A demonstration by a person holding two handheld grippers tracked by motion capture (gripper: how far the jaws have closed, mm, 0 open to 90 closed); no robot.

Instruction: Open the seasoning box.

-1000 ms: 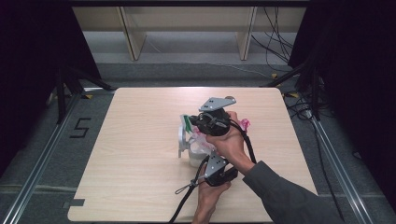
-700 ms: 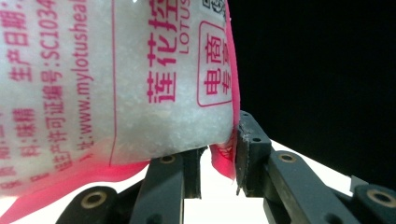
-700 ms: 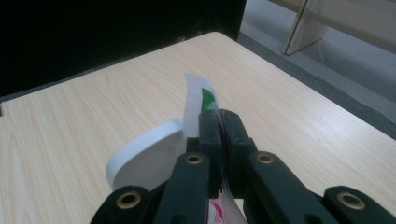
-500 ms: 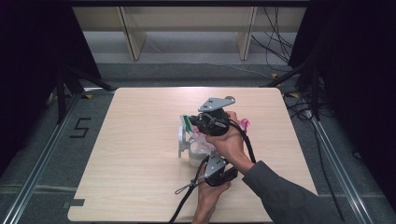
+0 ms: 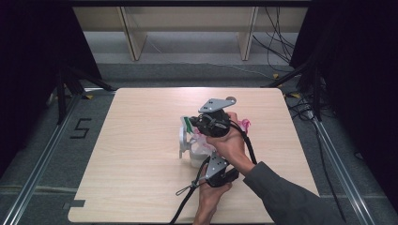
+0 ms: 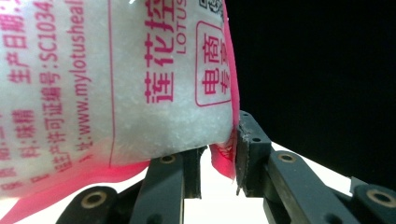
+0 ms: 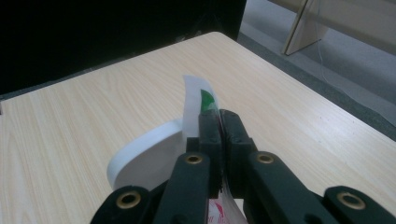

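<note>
Pale wood worktop (image 5: 141, 154) stands on a grey floor (image 5: 42, 154). The left gripper (image 6: 218, 161) has its fingers pinching a pink-edged bag (image 6: 112, 84) full of white grains. The right gripper (image 7: 219, 126) has its fingers pressed together on a white strip (image 7: 192, 105).

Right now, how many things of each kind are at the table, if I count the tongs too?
Tongs: 2 (left tongs, right tongs)
Pink-printed bag: 1
White container: 1
Total: 4
</note>
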